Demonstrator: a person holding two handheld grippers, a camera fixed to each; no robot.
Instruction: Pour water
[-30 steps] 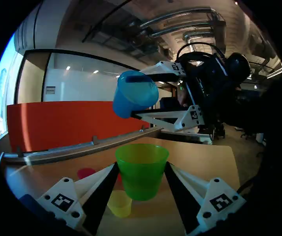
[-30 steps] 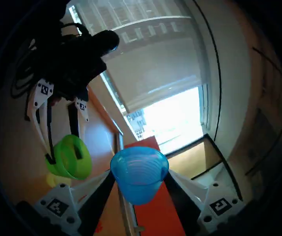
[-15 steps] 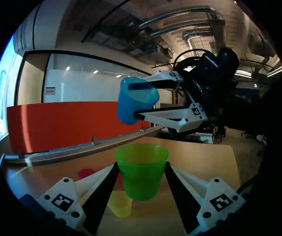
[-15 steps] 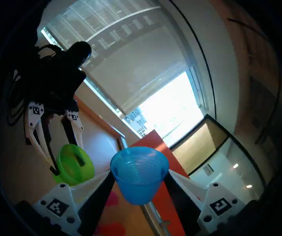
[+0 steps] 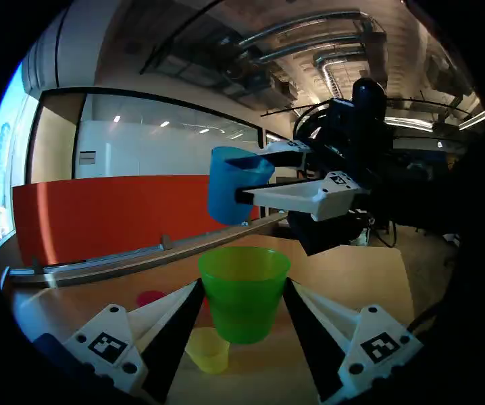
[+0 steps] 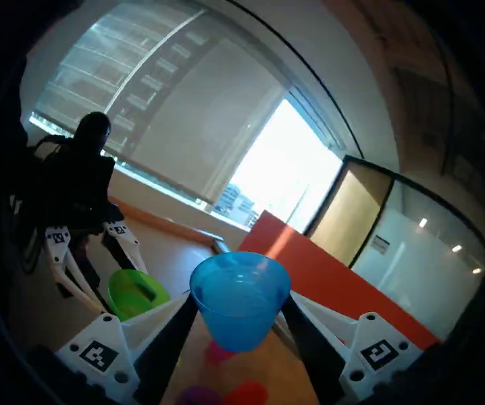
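Observation:
My left gripper (image 5: 244,304) is shut on an upright green cup (image 5: 244,291), held above the wooden table (image 5: 350,270). Higher up and just behind it, the right gripper (image 5: 242,181) holds a blue cup (image 5: 232,183), nearly upright with a slight tilt. In the right gripper view, my right gripper (image 6: 240,310) is shut on that blue cup (image 6: 240,305). The left gripper (image 6: 100,283) shows at the lower left with the green cup (image 6: 134,293) between its fingers.
A yellow cup (image 5: 207,349) and a pink cup (image 5: 149,297) stand on the table below my left gripper. An orange partition (image 5: 107,209) with a metal rail runs along the table's far edge. Pink, purple and red cups (image 6: 217,352) sit below the blue cup.
The right gripper has rotated the blue cup from a strong tilt back toward upright and lowered it slightly. The left gripper and green cup have stayed still.

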